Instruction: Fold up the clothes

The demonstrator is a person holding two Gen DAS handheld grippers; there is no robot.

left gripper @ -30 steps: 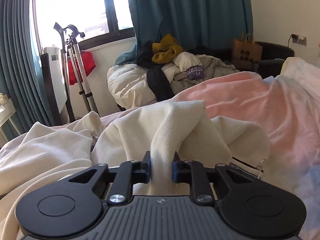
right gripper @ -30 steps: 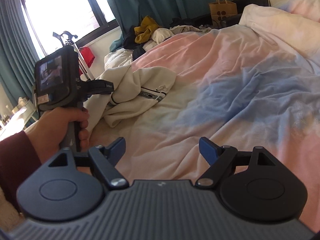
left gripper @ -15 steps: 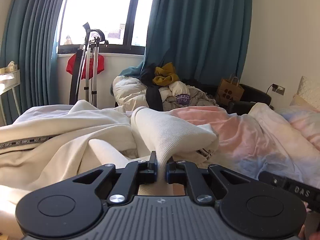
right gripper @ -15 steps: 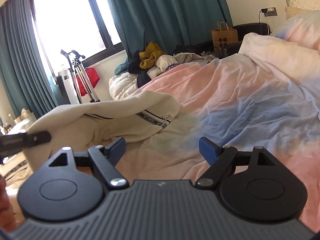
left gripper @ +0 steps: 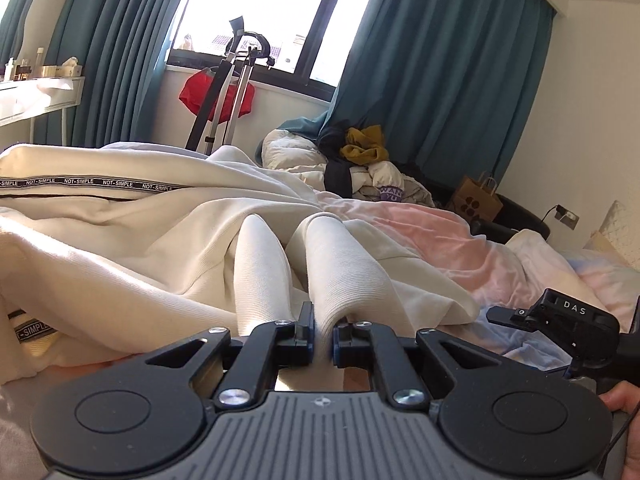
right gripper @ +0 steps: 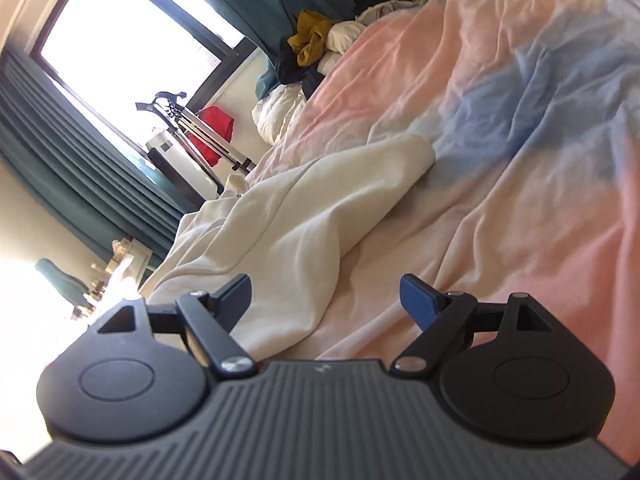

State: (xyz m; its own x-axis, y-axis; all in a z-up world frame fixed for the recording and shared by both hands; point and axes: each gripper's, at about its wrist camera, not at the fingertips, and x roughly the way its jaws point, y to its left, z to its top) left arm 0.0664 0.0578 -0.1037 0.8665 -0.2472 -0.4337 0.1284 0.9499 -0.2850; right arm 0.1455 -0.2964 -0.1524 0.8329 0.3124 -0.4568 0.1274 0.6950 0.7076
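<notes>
1. Left wrist view: the left gripper [left gripper: 322, 338] has its jaws drawn nearly together, clenched on a ribbed fold of the cream garment [left gripper: 168, 240]. The cloth rises out of the narrow gap in two rounded ridges that run away from the camera.
2. The rest of the cream garment lies heaped across the near and left part of the bed [left gripper: 500, 248]. A black band printed NOT-SIMPLE [left gripper: 88, 183] crosses its far left part, and another piece of the band shows at the near left edge.
3. At the near right, part of the right gripper [left gripper: 560, 320], marked DAS, lies low over the pink and blue bed cover, with a bit of the person's hand [left gripper: 624, 400] at the frame edge behind it.
4. Farther off, a pile of clothes [left gripper: 360, 160] sits beyond the bed, below teal curtains [left gripper: 440, 80], with a brown paper bag [left gripper: 476, 200] to its right. A folded stand [left gripper: 224, 100] leans by the window.
5. Right wrist view, tilted: the right gripper [right gripper: 326, 300] has its jaws released and spread wide, with nothing between them.
6. A tongue of the cream garment [right gripper: 312, 220] reaches toward the left finger [right gripper: 236, 294] from the left; I cannot tell whether the cloth touches that finger. The right finger hangs over bare pink bed cover [right gripper: 520, 160].
</notes>
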